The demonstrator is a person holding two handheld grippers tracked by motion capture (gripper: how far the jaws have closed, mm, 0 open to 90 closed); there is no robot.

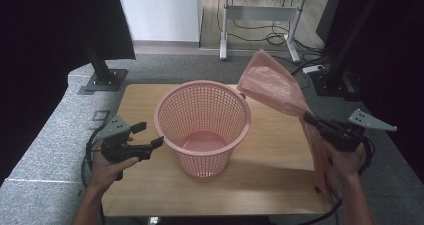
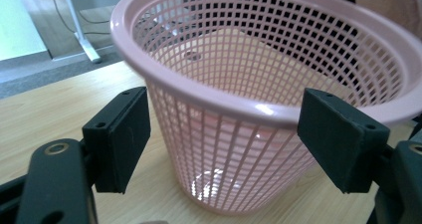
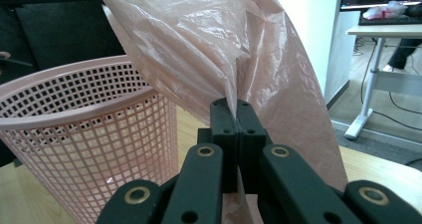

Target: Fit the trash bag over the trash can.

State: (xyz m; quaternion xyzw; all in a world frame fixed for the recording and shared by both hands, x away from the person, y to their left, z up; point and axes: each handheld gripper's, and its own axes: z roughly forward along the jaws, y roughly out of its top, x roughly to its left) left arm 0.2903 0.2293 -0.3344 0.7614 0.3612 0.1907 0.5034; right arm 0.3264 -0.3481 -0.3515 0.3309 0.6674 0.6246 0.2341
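We see a wooden table [image 1: 265, 180] with a pink mesh basket [image 1: 202, 127] standing upright near its middle; through the mesh and from above its bottom looks bare, nothing lying inside. To the right of the basket, a pink plastic bag [image 1: 272, 85] hangs in the air, its upper part crumpled and lifted just above and beside the basket's right rim, the rest trailing down along the table's right edge. Our right gripper [image 1: 312, 121] has its jaws clamped tight on a fold of the bag, the film pinched between the pads. Our left gripper [image 1: 148, 135] sits just left of the basket, jaws spread wide on either side of the basket's wall below the rim, pads [image 2: 122, 139] apart from it, grasping nothing.
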